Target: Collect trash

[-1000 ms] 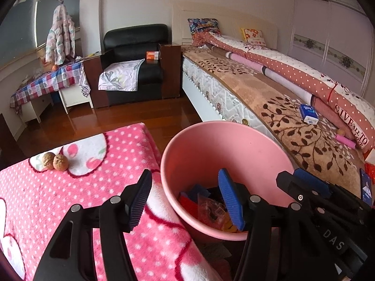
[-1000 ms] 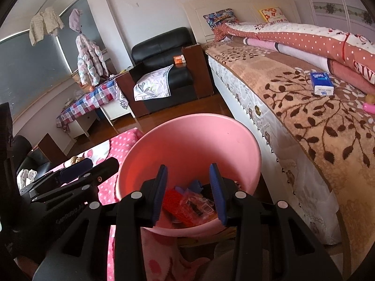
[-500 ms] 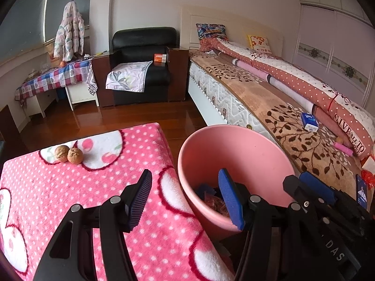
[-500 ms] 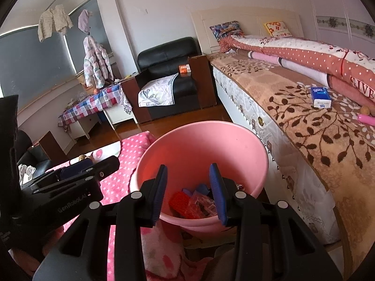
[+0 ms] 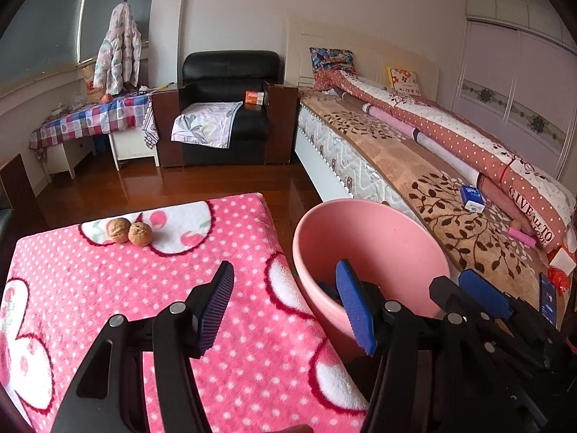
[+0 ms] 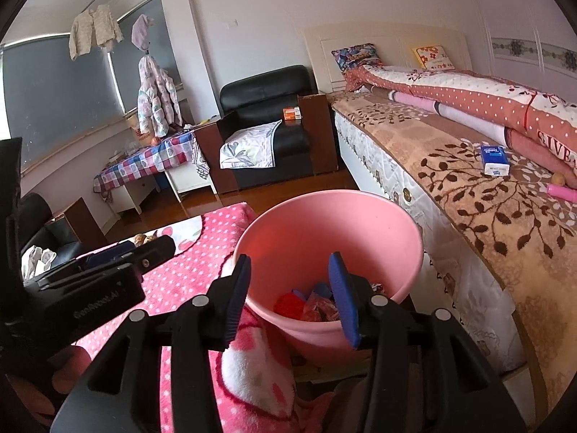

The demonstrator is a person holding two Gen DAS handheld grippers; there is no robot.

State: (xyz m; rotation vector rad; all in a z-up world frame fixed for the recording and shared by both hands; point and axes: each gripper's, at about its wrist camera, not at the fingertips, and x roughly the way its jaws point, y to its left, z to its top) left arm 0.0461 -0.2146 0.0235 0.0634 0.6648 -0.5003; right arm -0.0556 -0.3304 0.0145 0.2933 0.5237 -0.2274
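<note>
A pink plastic bin (image 5: 368, 238) (image 6: 324, 227) stands on the floor between the pink dotted blanket and the bed. Red, orange and blue wrappers (image 6: 310, 305) lie at its bottom. My right gripper (image 6: 290, 297) hovers over the bin's near rim, its jaws opening with nothing between them. My left gripper (image 5: 285, 306) stands open and empty above the blanket's right edge beside the bin. Two walnuts (image 5: 130, 231) rest at the blanket's far side. The right gripper (image 5: 465, 294) shows at the lower right of the left wrist view.
The pink dotted blanket (image 5: 90, 288) covers a surface at the left. A bed (image 6: 487, 216) runs along the right, with a blue tissue pack (image 6: 494, 159) and a pink tube (image 6: 562, 192) on it. A black armchair (image 5: 223, 108) and a checked table (image 5: 93, 119) stand beyond the wooden floor.
Both grippers have drawn back and up from the bin, which now looks smaller and farther. The right gripper's jaws have spread wider. More blanket and the walnuts have shifted toward centre.
</note>
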